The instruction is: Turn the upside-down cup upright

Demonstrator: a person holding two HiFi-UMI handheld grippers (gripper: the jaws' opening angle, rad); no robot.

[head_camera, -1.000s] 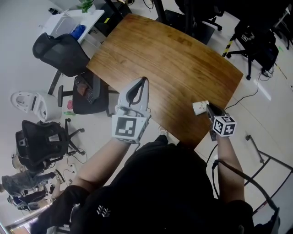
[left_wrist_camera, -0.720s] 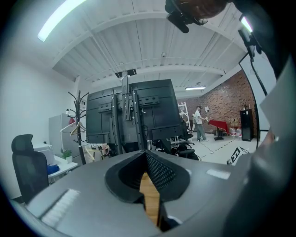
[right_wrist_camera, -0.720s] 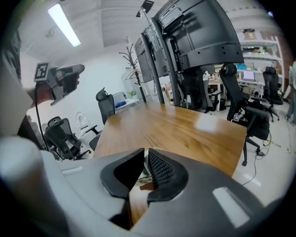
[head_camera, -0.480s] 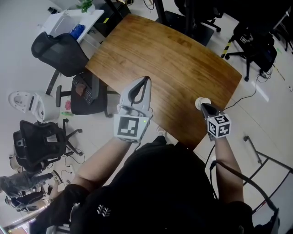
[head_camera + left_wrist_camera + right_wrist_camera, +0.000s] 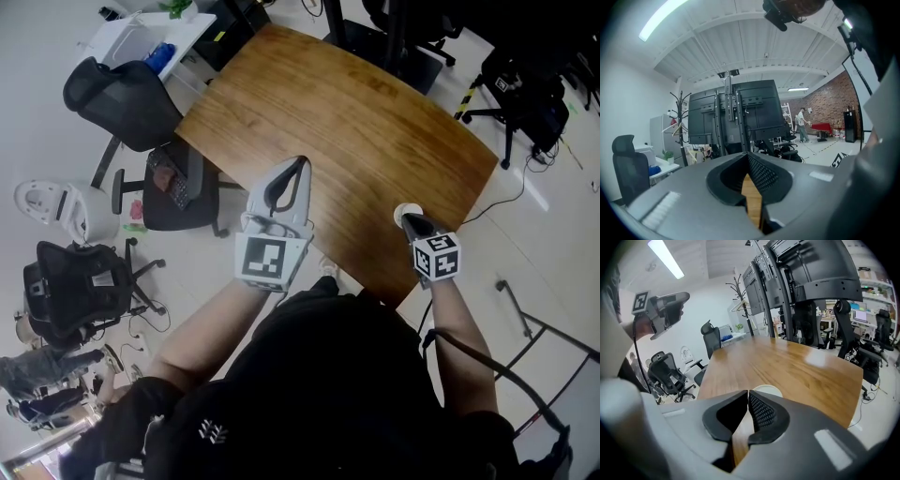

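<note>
Right hand-held gripper (image 5: pixel 747 391): jaws drawn together at the tips, apparently pinching the near wall of the white cup (image 5: pixel 765 389). The cup lies directly ahead, axis vertical, at the near right corner of the desk (image 5: pixel 356 122). Mouth or base uppermost: not resolvable. Right forearm extended, gripper pitched downward. Left hand-held gripper (image 5: pixel 296 163), closed and empty, hovers well apart.

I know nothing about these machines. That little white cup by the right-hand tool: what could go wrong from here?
1. The right gripper has its fingers closed at the rim of the small white cup, apparently pinching its wall. Pulling away before opening could tip the cup over.
2. The cup is near the edge of the brown wooden table, at its near right corner, so a small nudge might knock it off.
</note>
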